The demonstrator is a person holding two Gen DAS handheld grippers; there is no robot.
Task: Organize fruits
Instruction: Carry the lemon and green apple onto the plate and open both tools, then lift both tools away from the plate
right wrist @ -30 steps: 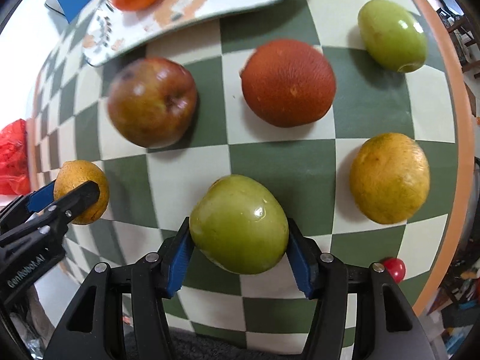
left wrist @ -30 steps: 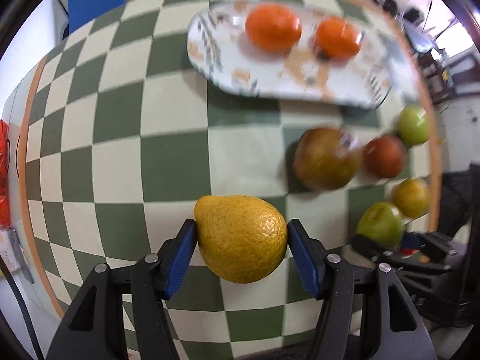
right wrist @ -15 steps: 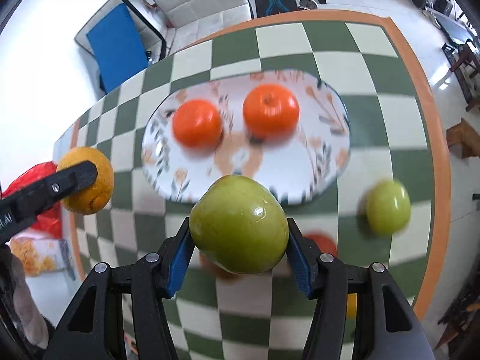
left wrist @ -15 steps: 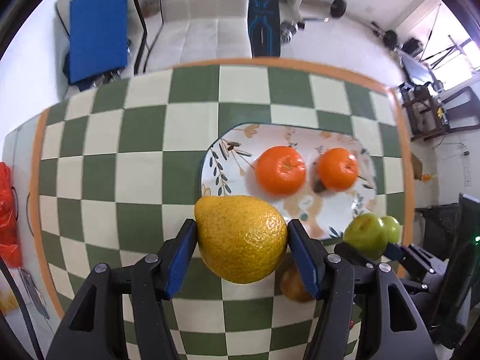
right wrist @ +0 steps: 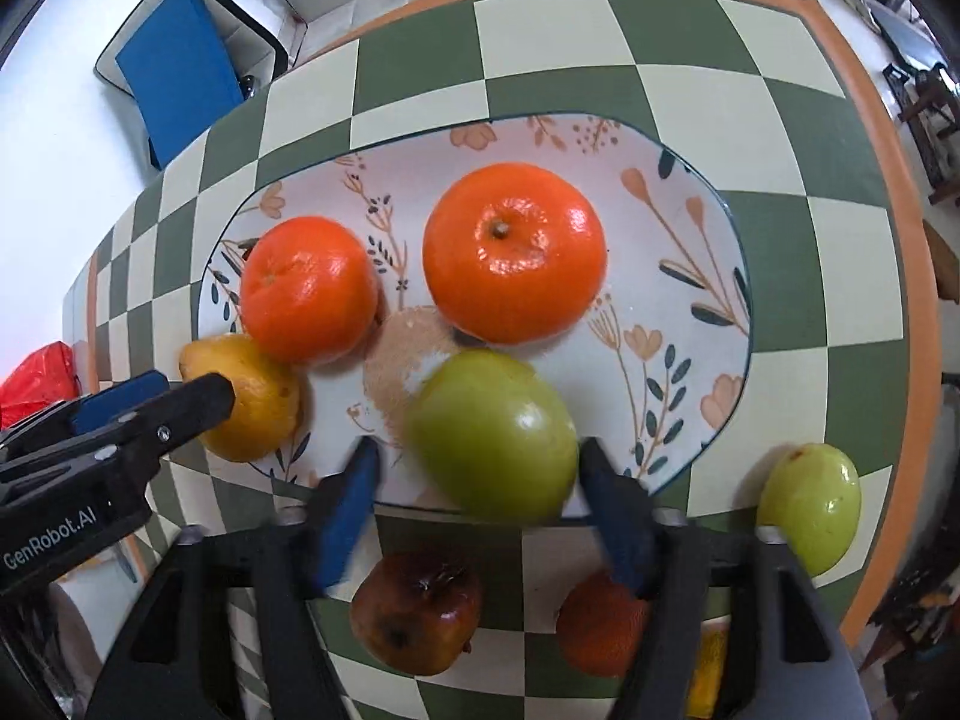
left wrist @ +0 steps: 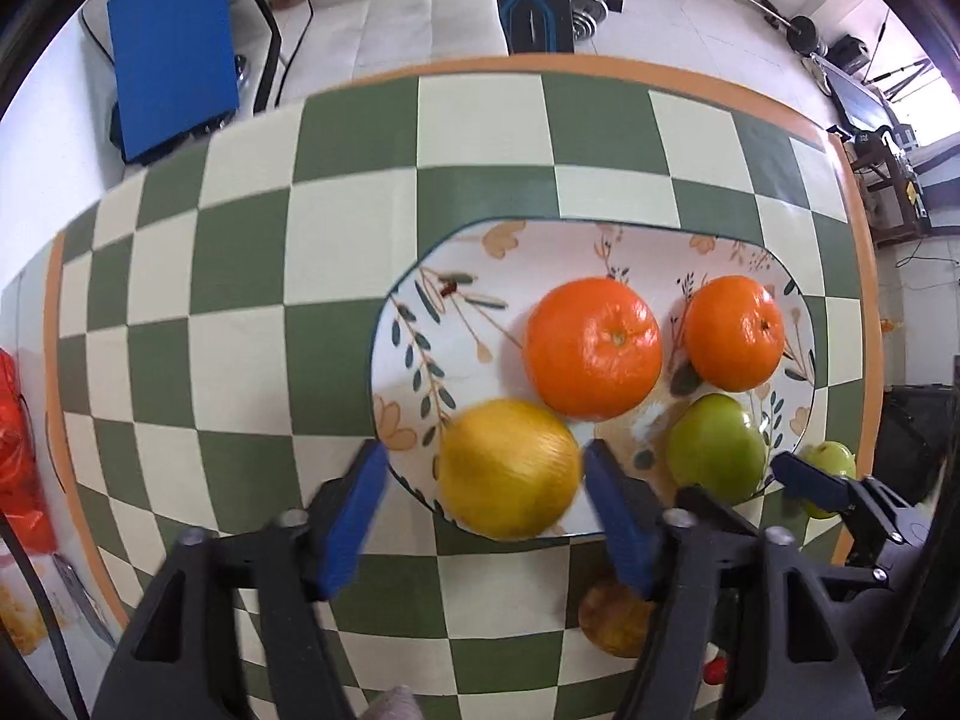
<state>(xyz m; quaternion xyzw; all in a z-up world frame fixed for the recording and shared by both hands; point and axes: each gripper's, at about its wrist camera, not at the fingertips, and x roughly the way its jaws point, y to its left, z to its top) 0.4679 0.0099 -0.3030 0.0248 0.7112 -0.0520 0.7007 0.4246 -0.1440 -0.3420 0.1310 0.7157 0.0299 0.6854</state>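
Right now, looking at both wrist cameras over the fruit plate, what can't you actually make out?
- Yellow fruit, left wrist view: motion-blurred, so whether it rests on the plate is unclear.
- Green apple, right wrist view: blurred the same way between the opening right tongs.
- Dark red fruit, right wrist view: partly behind the tong arms.
- Orange-red fruit, right wrist view: mostly covered by a tong finger.
- Brownish fruit, left wrist view: half hidden behind the left tongs.

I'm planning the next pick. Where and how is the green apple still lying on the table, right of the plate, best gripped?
Grip the green apple across its widest middle, coming from straight above. It is round and smooth, sits alone on the table beside the plate, and both flanks look free for the fingers.
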